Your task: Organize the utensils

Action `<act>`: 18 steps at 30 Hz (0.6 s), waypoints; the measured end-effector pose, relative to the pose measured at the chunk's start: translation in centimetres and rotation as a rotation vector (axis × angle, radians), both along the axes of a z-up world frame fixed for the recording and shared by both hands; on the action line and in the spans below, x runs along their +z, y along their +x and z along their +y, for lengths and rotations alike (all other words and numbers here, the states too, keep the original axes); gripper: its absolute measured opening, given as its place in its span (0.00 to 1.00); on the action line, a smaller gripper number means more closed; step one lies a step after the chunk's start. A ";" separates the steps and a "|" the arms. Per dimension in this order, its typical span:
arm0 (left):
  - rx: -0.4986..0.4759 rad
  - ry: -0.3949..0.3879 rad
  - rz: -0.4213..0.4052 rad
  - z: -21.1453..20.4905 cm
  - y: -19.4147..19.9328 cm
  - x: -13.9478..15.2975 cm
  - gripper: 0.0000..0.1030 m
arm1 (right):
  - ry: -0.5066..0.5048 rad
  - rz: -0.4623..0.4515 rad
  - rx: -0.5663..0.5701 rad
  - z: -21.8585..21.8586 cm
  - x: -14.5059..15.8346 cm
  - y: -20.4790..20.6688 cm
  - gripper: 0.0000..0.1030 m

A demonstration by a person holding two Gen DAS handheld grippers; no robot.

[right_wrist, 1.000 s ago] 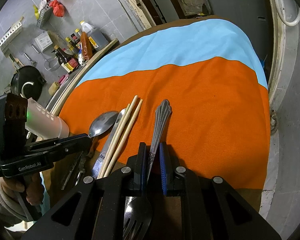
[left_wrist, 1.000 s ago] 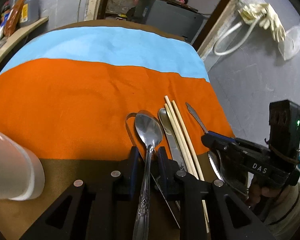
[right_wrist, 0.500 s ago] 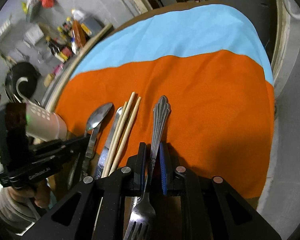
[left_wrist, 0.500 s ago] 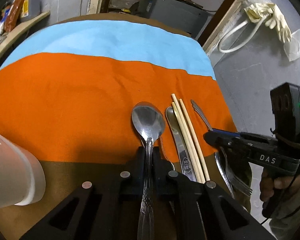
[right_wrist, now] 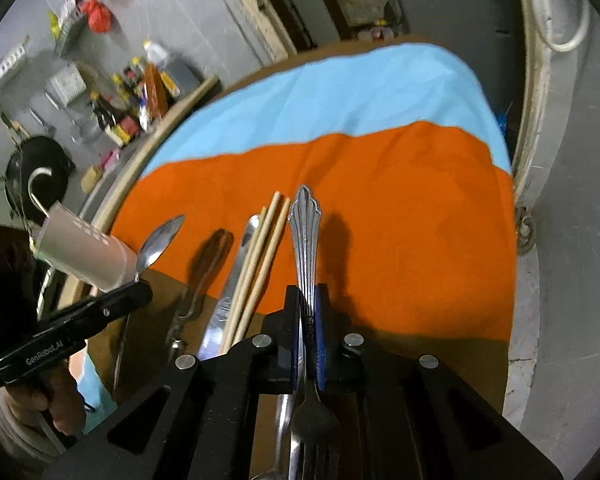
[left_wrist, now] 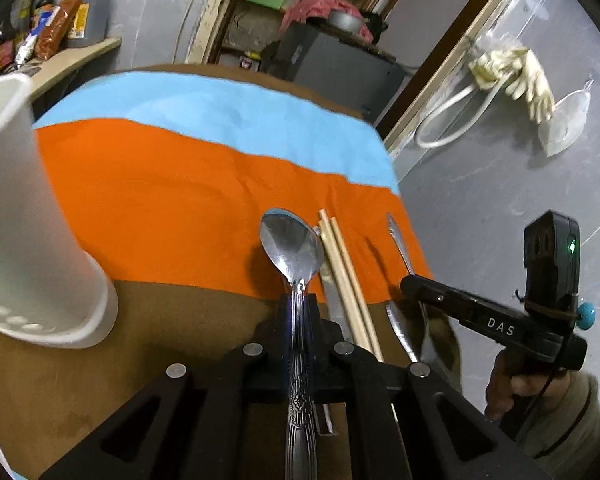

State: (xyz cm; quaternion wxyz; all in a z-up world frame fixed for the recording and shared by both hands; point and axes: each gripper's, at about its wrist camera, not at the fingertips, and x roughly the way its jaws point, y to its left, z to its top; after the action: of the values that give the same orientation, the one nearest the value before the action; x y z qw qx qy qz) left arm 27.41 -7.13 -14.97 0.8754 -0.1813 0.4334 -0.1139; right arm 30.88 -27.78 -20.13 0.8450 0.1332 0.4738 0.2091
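We see left hand-held gripper [left_wrist: 299, 312] clenching spoon [left_wrist: 292, 242], right hand-held gripper [right_wrist: 309, 320] clenching fork [right_wrist: 306, 232], both right of cup [left_wrist: 28, 216]; next, drop them in.

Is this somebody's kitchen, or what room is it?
Probably a home kitchen, a plain one. Sauce and oil bottles stand on a shelf, a black wok hangs on the wall, and rubber gloves hang by a doorway.
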 end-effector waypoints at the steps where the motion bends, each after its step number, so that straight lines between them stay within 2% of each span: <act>1: -0.001 0.005 -0.018 -0.1 -0.3 0.3 0.06 | 0.014 -0.019 -0.015 -0.4 0.4 -0.5 0.06; 4: -0.009 0.012 -0.080 -0.5 -1.1 1.6 0.06 | 0.055 -0.087 -0.050 -1.5 1.3 -2.1 0.06; 12: -0.036 0.005 -0.168 -0.9 -3.1 4.1 0.06 | 0.040 -0.157 -0.092 -1.4 3.2 -5.0 0.06; 18: -0.046 -0.018 -0.249 -0.5 -4.6 6.9 0.05 | 0.031 -0.245 -0.126 -1.8 6.1 -7.8 0.06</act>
State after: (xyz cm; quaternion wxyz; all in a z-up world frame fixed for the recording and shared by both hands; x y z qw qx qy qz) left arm 22.77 -7.67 -8.05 0.9179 -0.1637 0.3242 -0.1598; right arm 23.11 -29.61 -14.01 0.9058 0.1491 0.3545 0.1778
